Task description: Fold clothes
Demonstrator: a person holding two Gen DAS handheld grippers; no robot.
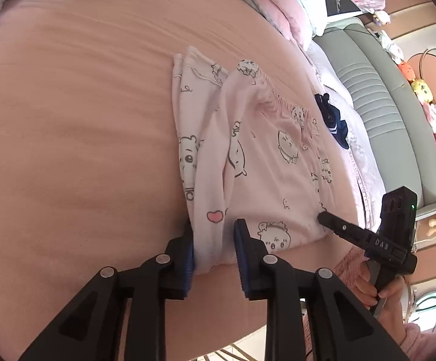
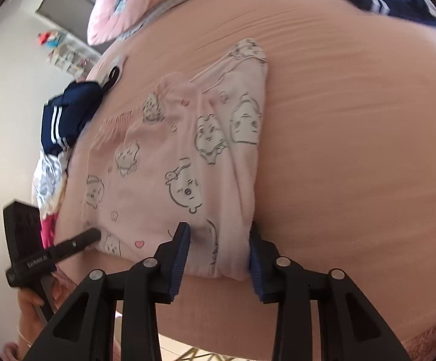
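Blue-padded fingers (image 1: 188, 258) of the left gripper (image 1: 213, 251) stand spread, straddling the near fold of the pink cartoon-print pajama pants (image 1: 257, 162), not clenched on it. Likewise the right gripper (image 2: 219, 251) stands released around the same near edge, cloth between its pads (image 2: 180, 252). These folded pants lie near the bed's (image 1: 76, 114) front edge. Navy striped clothes (image 2: 67, 117) sit at its side edge.

A home bedroom, pink sheeted bed (image 1: 82, 105) spreading wide, padded grey-green headboard (image 1: 380, 96) carrying small plush toys (image 1: 422, 90), pink quilted pillow (image 2: 118, 15) lying beside
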